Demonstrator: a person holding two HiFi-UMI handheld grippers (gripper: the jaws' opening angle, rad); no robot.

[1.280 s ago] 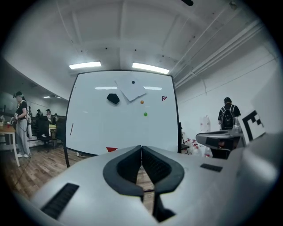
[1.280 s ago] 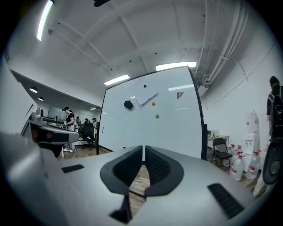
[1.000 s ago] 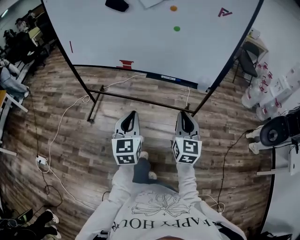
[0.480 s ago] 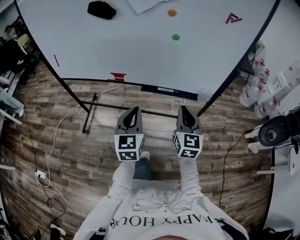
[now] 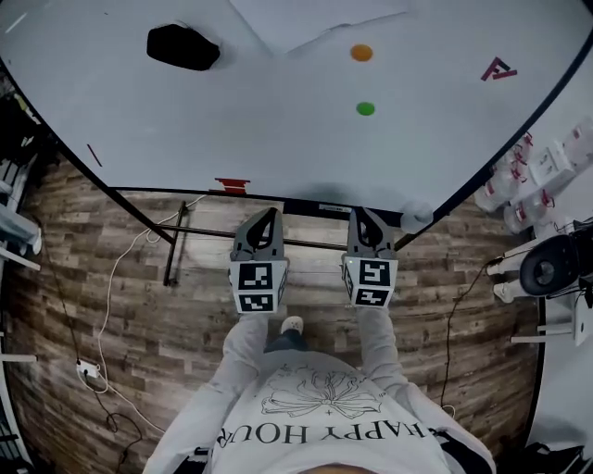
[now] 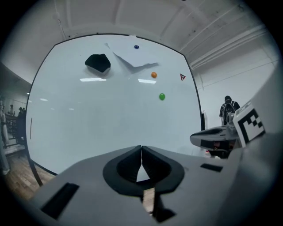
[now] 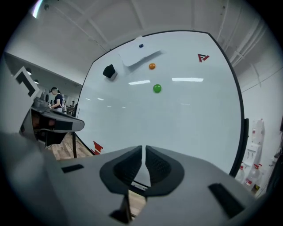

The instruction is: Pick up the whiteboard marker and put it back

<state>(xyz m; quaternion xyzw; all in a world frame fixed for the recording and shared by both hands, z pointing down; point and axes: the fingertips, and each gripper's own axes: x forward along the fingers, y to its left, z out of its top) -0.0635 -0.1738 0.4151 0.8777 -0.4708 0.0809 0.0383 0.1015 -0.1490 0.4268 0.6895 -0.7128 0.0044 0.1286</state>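
Note:
A big whiteboard (image 5: 278, 102) on a stand fills the top of the head view. Along its bottom ledge lies a dark bar with a white label (image 5: 326, 208); I cannot tell whether this is the marker. A small red piece (image 5: 232, 185) sits on the ledge further left. My left gripper (image 5: 267, 215) and right gripper (image 5: 359, 215) are held side by side, pointing at the ledge, just short of it. Both are shut with nothing in them. The left gripper (image 6: 141, 148) faces the board's lower middle, and the right gripper (image 7: 144, 148) faces the labelled bar (image 7: 140, 185).
On the board are a black eraser (image 5: 182, 46), a paper sheet (image 5: 306, 18), an orange magnet (image 5: 361, 53) and a green magnet (image 5: 366, 108). White cables and a power strip (image 5: 85, 368) lie on the wooden floor. White bottles (image 5: 547, 171) and a black round device (image 5: 554, 264) stand at right.
The person has walked up to the whiteboard. Both grippers have come forward together, from over open floor to the board's bottom ledge. Both stayed shut.

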